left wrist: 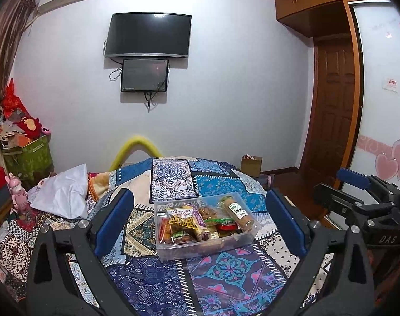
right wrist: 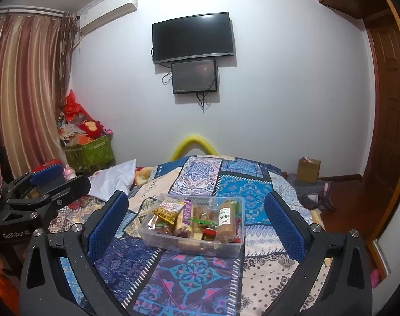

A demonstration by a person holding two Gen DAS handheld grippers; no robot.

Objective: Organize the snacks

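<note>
A clear plastic box (left wrist: 173, 254) (right wrist: 152, 238) full of snacks sits on the patchwork bedspread (left wrist: 152, 287) (right wrist: 194, 276). In it are a yellow snack bag (left wrist: 180, 217) (right wrist: 168, 212), a purple packet (left wrist: 200, 220) (right wrist: 187, 212), a tan cylinder of biscuits (left wrist: 238, 212) (right wrist: 225, 221), green and red wrappers (left wrist: 222, 222) (right wrist: 204, 223). My left gripper (left wrist: 200, 221) is open and empty, above and in front of the box. My right gripper (right wrist: 196, 218) is open and empty, likewise framing the box. Each gripper shows in the other's view, the right one (left wrist: 358, 184) and the left one (right wrist: 45, 175).
A white pillow (left wrist: 63, 192) (right wrist: 113, 179) and blanket lie at the bed's left. A green bin of clutter (left wrist: 28, 155) (right wrist: 90, 150) stands by the curtain. A cardboard box (left wrist: 251, 164) (right wrist: 309, 169) sits on the floor by the wooden door (left wrist: 331, 105). TV (right wrist: 193, 36) hangs on the wall.
</note>
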